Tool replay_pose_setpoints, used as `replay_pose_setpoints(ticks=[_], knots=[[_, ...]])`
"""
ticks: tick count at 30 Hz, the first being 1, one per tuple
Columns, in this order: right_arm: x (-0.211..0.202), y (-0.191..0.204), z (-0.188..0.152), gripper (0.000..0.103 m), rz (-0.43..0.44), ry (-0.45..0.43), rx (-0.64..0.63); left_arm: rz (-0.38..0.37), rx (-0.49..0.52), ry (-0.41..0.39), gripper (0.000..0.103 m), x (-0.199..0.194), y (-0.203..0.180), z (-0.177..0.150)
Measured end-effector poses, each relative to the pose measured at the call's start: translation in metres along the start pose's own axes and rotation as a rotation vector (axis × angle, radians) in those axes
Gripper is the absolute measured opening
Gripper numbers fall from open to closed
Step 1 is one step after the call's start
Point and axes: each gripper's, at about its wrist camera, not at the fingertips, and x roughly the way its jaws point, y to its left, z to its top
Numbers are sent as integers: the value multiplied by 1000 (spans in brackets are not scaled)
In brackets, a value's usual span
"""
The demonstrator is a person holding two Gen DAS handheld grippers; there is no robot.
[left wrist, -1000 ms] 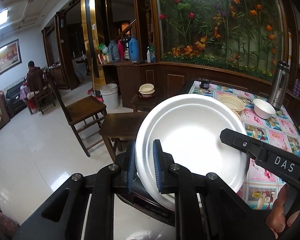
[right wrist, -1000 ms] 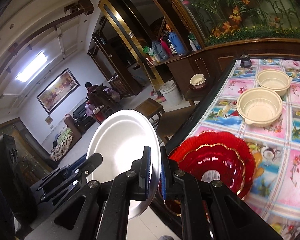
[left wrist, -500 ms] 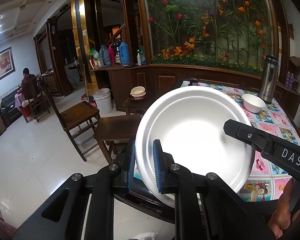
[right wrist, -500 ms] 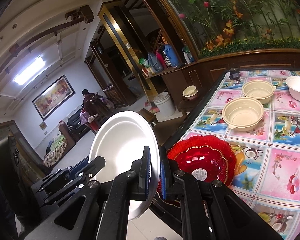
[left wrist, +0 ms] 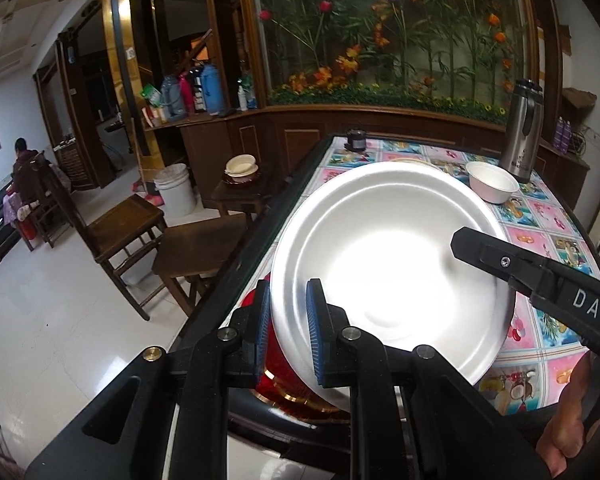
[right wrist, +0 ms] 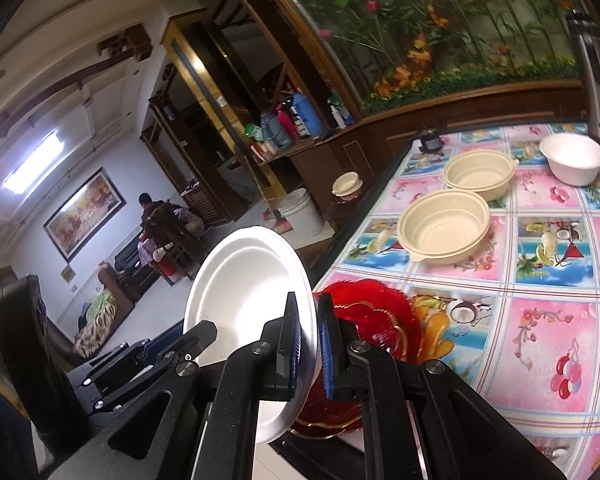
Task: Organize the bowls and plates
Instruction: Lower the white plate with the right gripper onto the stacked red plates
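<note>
White plate (left wrist: 384,272), now over red plate (right wrist: 364,320), between both clamped grippers.

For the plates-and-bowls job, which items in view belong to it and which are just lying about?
Part of the job:
white plate, clamped by both grippers
red plate at the table edge
two cream bowls
white bowl

Lying about:
steel flask
small dark jar
white bucket
wooden chair

Steel flask (left wrist: 523,130) on the flowered tablecloth (right wrist: 540,320); white bucket (left wrist: 175,195) beside wooden chairs (left wrist: 120,224).
</note>
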Motion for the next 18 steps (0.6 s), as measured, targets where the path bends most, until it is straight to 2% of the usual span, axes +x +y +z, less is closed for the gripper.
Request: replay_pose_setpoints(ticks=[2,6,12,15,18], knots=[[4,-5,5,9,-17,3,-1,-17,24,13,16,7,-4,7],[8,-13,27,9,-80,3,18,-74,139,83,19,23,-17,38],[-1,-16,70,10,-107,-28,64,-85,202,28,19,13,-25,79],[-5,-15,82,10,-105,-49,72,-82,209,11,19,12,-25,79],[-2,-14,80,11,-97,-43,69,-50,208,28,20,19,-23,63]])
